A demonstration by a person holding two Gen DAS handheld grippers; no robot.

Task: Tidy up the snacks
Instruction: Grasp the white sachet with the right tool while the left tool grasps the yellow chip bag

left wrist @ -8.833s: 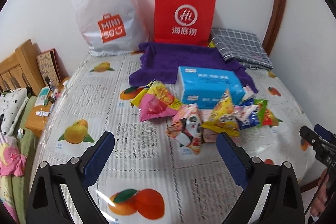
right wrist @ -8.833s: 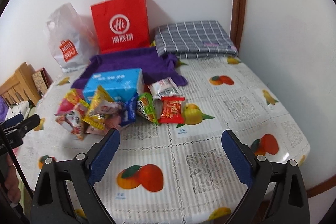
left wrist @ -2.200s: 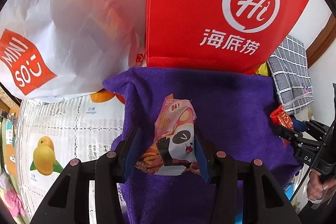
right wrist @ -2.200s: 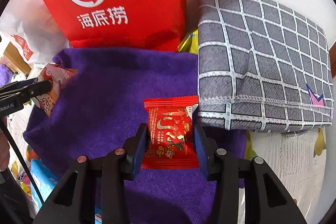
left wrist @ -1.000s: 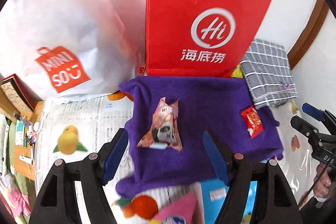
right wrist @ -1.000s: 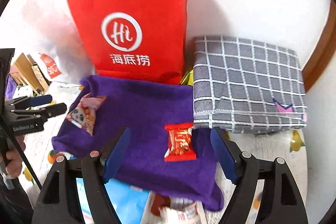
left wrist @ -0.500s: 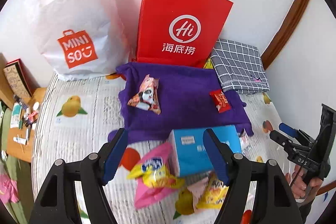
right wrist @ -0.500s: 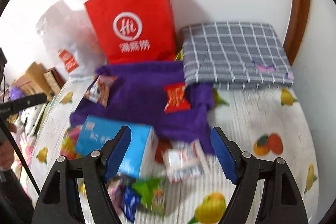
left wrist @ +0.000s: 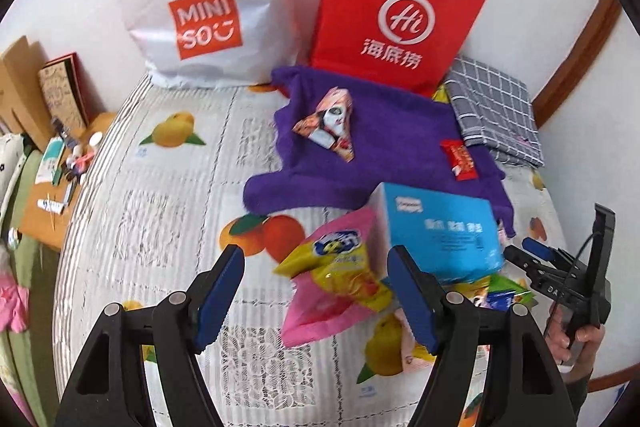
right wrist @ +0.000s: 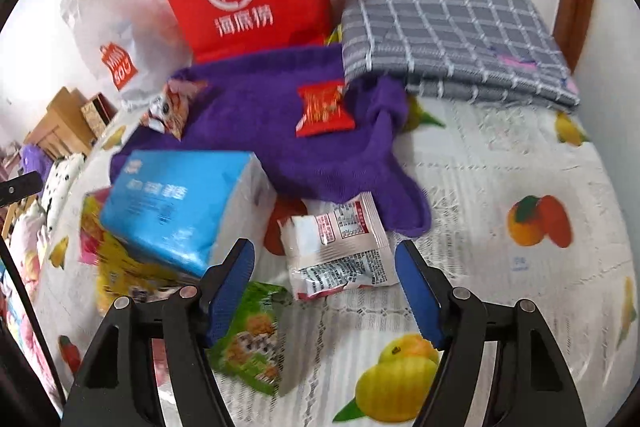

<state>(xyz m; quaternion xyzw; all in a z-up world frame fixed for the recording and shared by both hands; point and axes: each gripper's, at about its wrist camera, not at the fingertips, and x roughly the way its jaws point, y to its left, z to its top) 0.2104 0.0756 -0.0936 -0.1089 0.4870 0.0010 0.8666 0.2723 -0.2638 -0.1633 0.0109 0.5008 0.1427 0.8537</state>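
Observation:
A panda snack packet (left wrist: 332, 123) (right wrist: 172, 107) and a red packet (left wrist: 460, 159) (right wrist: 324, 105) lie loose on the purple towel (left wrist: 380, 155) (right wrist: 260, 123). In front of it, a blue tissue box (left wrist: 440, 231) (right wrist: 180, 203) rests among loose snacks. My left gripper (left wrist: 316, 263) hovers open over a pink and yellow packet (left wrist: 340, 279), not touching it. My right gripper (right wrist: 325, 255) is open and its jaws are closing. A white and silver packet (right wrist: 340, 243) lies between them, pads apart from it. A green packet (right wrist: 252, 339) lies under the right gripper's left finger.
A red paper bag (left wrist: 396, 19) and a white plastic bag (left wrist: 204, 7) stand against the wall behind the towel. A folded grey checked cloth (right wrist: 452, 39) lies at the back right. The fruit-print tablecloth (left wrist: 160, 219) ends at a side ledge with small items (left wrist: 60, 167).
Both grippers have drawn back from the towel and come down over the snack pile by the blue box. The panda and red packets stay on the towel. The right jaws have narrowed slightly.

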